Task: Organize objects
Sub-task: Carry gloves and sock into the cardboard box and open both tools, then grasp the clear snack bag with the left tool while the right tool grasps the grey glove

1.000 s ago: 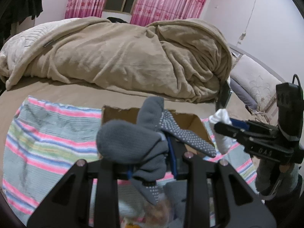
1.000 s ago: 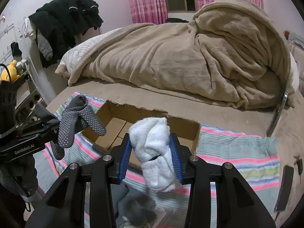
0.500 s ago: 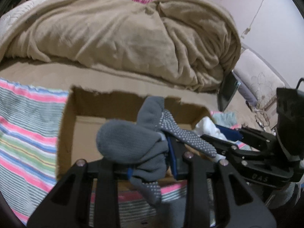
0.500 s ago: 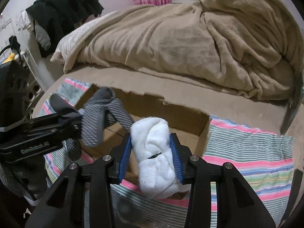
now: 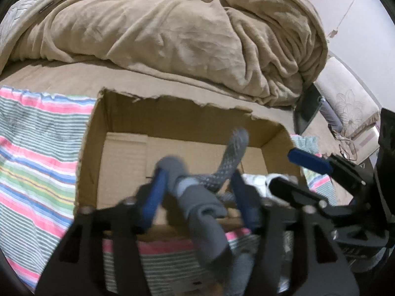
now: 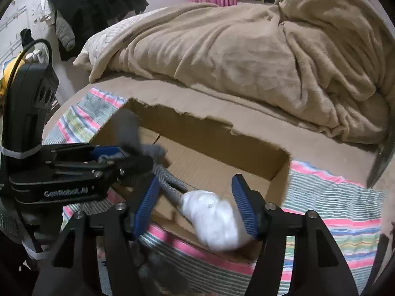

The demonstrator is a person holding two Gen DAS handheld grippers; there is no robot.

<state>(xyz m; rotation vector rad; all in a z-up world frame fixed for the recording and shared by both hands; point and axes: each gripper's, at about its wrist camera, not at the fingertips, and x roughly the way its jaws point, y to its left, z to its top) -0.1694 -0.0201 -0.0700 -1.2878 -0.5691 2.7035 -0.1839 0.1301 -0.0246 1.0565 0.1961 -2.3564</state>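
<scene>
An open cardboard box [image 5: 172, 101] [image 6: 212, 133] lies on a striped cloth on the bed. My left gripper [image 5: 200, 194] [image 6: 128, 157] hangs over its near edge, jaws opening. The grey sock bundle [image 5: 197, 197] [image 6: 170, 182], with its dotted soles, hangs loose and blurred between the blue pads, slipping down into the box. My right gripper [image 6: 195, 207] [image 5: 296, 175] is beside it on the right, jaws also opening. The white rolled sock [image 6: 212, 217] [image 5: 256, 180] sags free between its pads over the box's near wall.
The striped cloth [image 5: 37, 162] [image 6: 333, 197] spreads out on both sides of the box. A heaped beige blanket [image 5: 185, 32] fills the bed behind. A dark flat device [image 5: 306, 113] leans at the right, dark clothes [image 6: 98, 5] hang at the far left.
Both grippers came down over the box, then spread their jaws. The grey bundle and the white sock, both clamped before, now slip loose and drop toward the box.
</scene>
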